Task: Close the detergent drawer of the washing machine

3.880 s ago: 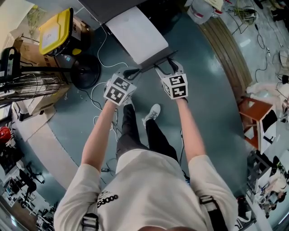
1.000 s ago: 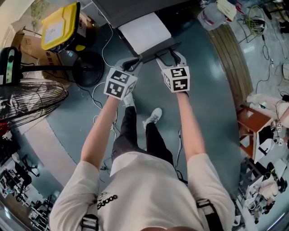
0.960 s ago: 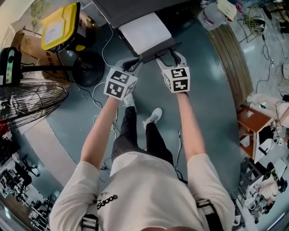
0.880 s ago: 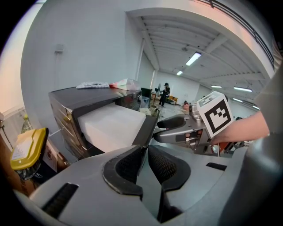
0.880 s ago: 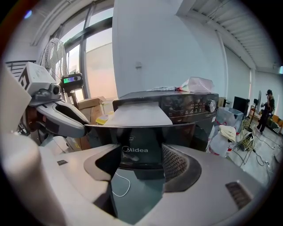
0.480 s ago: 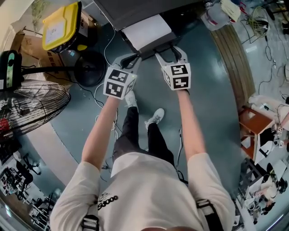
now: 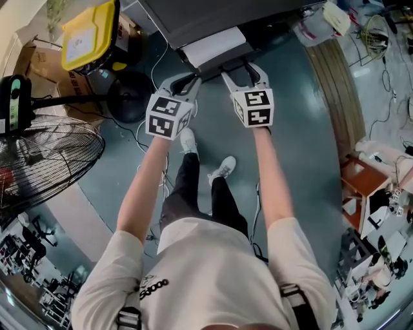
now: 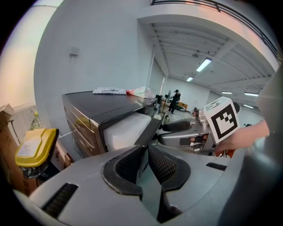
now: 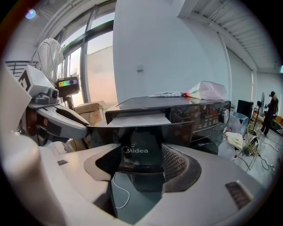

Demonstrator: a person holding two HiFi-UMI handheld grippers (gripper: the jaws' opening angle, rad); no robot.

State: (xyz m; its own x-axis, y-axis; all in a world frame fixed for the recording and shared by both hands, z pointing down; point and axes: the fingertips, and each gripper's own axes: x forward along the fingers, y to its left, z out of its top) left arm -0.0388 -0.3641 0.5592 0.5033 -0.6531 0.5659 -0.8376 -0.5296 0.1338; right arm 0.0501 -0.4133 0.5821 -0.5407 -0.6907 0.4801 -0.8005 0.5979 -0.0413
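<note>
1. The detergent drawer [image 7: 213, 46] still sticks out of the washing machine [image 7: 193, 16]. Only a narrow white strip of its top shows behind its dark front panel.
2. My left claw [image 8: 145, 155] is nearly pressed together, pinching the thin left end of that panel. My right claw [image 9: 140, 165] is spread wide, and the panel's face fills the gap between its pads.
3. There is no desk here. The machine stands on a blue-green floor [image 7: 303, 148], with a fan [image 7: 45, 161] and a yellow-lidded bin [image 7: 87, 35] to the left. A wooden stool [image 7: 364, 180] sits well apart on the right, and loose cables [image 7: 145, 138] lie near the person's feet.
4. About four seconds ago a broad white slab of drawer lay exposed. It has shrunk steadily since, and both claws have moved in toward the machine with it.
5. Only the right gripper view shows the "Midea" logo on the panel, the machine's control panel and the tall windows. Only the left gripper view shows the long hall with ceiling lights and a distant standing person.
</note>
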